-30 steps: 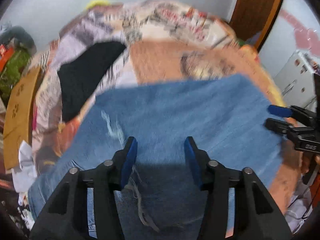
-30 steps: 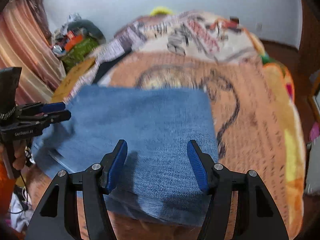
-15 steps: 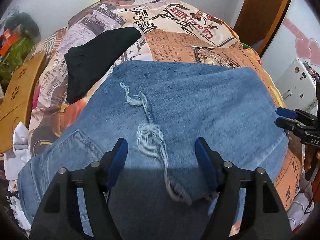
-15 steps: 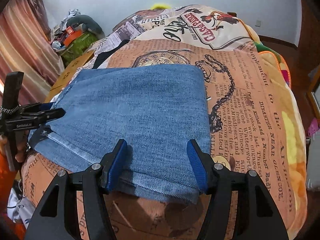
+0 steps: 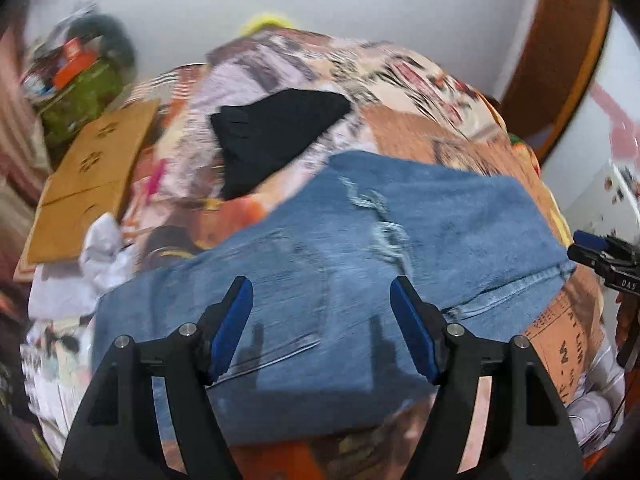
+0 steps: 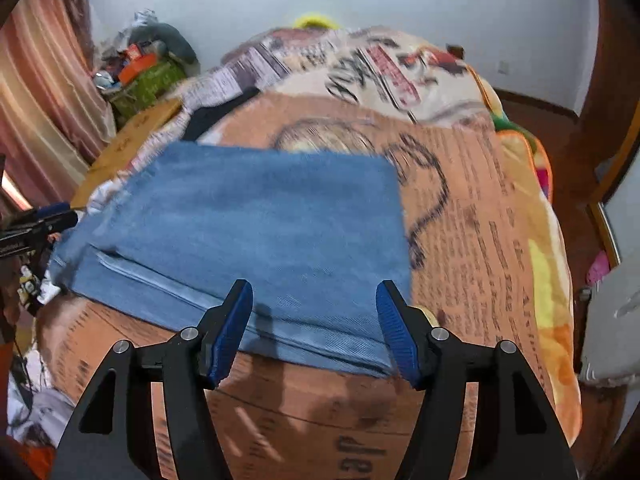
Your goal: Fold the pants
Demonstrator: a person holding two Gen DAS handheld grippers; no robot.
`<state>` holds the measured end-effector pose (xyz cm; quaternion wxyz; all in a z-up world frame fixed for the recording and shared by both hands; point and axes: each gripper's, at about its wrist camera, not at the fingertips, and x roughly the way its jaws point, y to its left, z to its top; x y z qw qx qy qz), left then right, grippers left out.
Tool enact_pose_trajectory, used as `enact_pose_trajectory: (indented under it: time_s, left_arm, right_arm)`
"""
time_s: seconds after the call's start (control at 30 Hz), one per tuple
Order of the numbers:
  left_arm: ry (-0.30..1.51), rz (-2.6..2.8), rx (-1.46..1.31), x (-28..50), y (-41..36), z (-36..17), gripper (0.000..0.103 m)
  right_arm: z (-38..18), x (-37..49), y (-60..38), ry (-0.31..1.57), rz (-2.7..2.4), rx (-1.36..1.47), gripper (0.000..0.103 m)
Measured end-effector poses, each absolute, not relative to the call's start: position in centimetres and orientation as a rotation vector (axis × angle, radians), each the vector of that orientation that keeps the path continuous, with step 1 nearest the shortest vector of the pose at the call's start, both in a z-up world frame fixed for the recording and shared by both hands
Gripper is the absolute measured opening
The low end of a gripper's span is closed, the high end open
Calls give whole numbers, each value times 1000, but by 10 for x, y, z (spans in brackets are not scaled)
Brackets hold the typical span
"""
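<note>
Folded blue jeans [image 5: 420, 236] lie flat on the printed bedspread [image 6: 480, 220], with a frayed patch [image 5: 380, 220] on top. My left gripper [image 5: 320, 284] hangs open above the near left part of the jeans, nothing between its pads. In the right wrist view the jeans [image 6: 260, 220] form a neat rectangle. There my right gripper [image 6: 315, 286] hovers over their near edge, its jaws opening and holding nothing. Each gripper shows in the other's view: the right gripper [image 5: 592, 248] at the far right, the left gripper [image 6: 44, 222] at the far left, held by a hand.
A black garment [image 5: 276, 136] lies on the bed beyond the jeans. A cardboard sheet [image 5: 92, 176] and white cloth [image 5: 100, 248] sit off the bed's left side, with a green bag [image 6: 148, 80] and a curtain [image 6: 40, 80] behind. A wooden door [image 5: 560, 60] stands at the right.
My left gripper opened wider and drew back and up, so more of the jeans and bed shows. My right gripper pulled back slightly toward the jeans' near edge.
</note>
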<state>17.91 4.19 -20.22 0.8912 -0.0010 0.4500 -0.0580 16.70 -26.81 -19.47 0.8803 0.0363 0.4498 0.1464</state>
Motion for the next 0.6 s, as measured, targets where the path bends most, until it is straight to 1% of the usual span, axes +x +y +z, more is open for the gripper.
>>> enact_pose_trajectory:
  time_s: [0.07,0.17,0.33,0.4,0.5,0.6]
  left_arm:
    - [920,-90,-45,169,63,-196,77]
    - [930,-49,-113,155,92,-195,77]
    - [988,-9,-212,131,130,-208,77]
    - [1000,-15,-258,121,141,-215,78]
    - [1022,-19,-327,107,155,-228,86]
    - [1058,-52,-425,100,163,-246,86]
  right_arm:
    - [-182,168,-255,902,328,51,60]
    - [-166,169,-231,861,375,16,61]
    - [-153,169,-192,787,440,-34,61]
    - [-155,172,-175,775,454,-59,61]
    - [-165,179,-155,801,488,-96,61]
    - [-185,186,-140,864,504,-141,61]
